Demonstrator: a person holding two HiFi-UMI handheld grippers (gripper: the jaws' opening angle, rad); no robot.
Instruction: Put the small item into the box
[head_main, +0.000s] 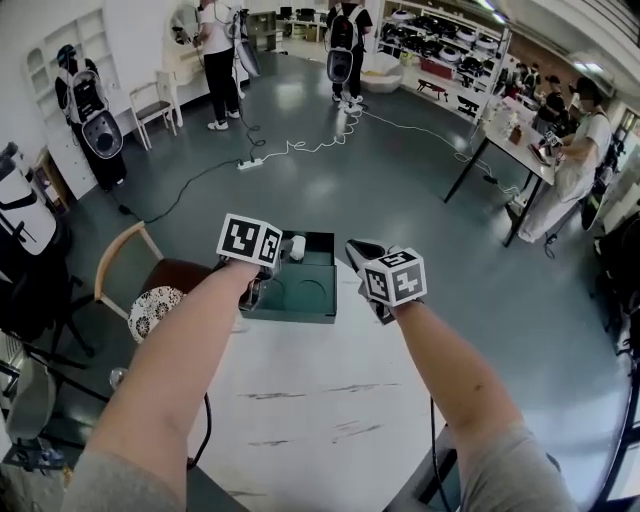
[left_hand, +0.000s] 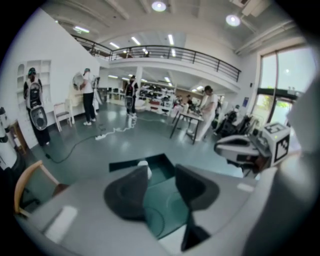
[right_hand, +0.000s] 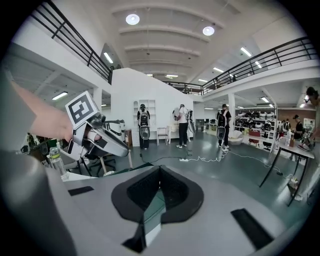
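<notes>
Left gripper (left_hand: 161, 172), jaws spread wide over the box (left_hand: 165, 200); nothing is pinched between them. Right gripper (right_hand: 159, 172), dark ribbed pads pressed together at the tips, gripping nothing; a sliver of the box (right_hand: 154, 202) shows through the gap below them. In the head view the left gripper (head_main: 278, 262) hangs over the box's left half, and the right gripper (head_main: 365, 252) stands just beside its right wall.

Edges and room: the box (head_main: 290, 315) sits at the far edge of the table (head_main: 320, 420). Bare tabletop lies on the near side, open grey-green floor (head_main: 400, 170) beyond. A wooden-framed chair (head_main: 125, 255) with a lace cushion (head_main: 155, 305) stands near the table's left corner.

Materials: the box is dark green, rectangular and matt, with a circle impressed in its near panel. The table is white with faint scuff marks.

Small item (head_main: 297, 245): white and rounded, lying at the far end of the box, just beside the left jaw's tip (left_hand: 142, 163). Whether it touches the jaw cannot be told.
</notes>
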